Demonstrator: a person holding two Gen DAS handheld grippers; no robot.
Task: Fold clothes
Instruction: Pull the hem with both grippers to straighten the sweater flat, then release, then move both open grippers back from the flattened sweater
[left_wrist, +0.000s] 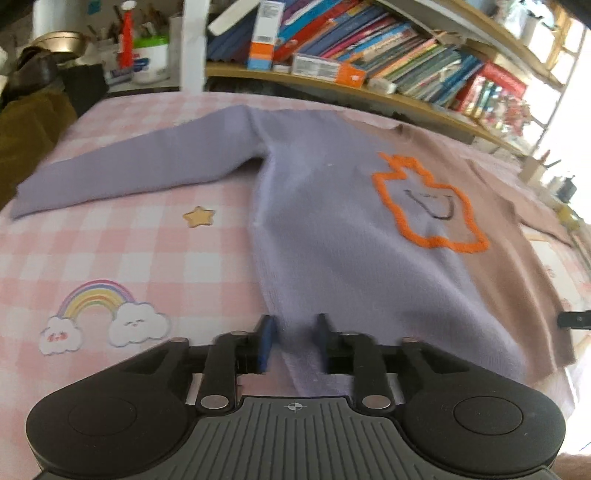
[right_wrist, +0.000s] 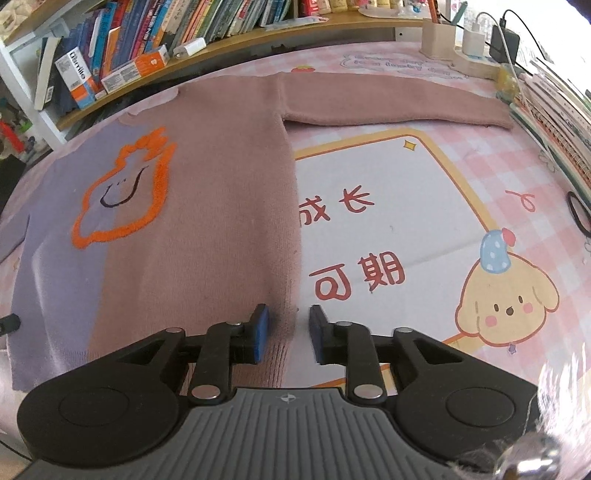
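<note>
A knitted sweater (left_wrist: 332, 221) lies face up on the pink checked table mat (left_wrist: 129, 251), one half lilac and the other dusty brown-pink (right_wrist: 221, 206). An orange outlined figure (left_wrist: 428, 206) sits on its chest. The lilac sleeve (left_wrist: 129, 173) stretches out to the left and the brown-pink sleeve (right_wrist: 388, 99) to the right. My left gripper (left_wrist: 293, 332) is shut on the lilac hem, with cloth filling the space between its blue pads. My right gripper (right_wrist: 288, 325) stands open over the brown-pink hem corner. Its left pad is at the cloth, and bare mat shows before its right pad.
A long shelf of books (left_wrist: 369, 44) runs along the far side of the table. A power strip with chargers (right_wrist: 472, 55) and a stack of notebooks (right_wrist: 554, 122) line the right edge, near a black ring (right_wrist: 580, 214). Jars and a bowl (left_wrist: 62, 40) stand at the far left.
</note>
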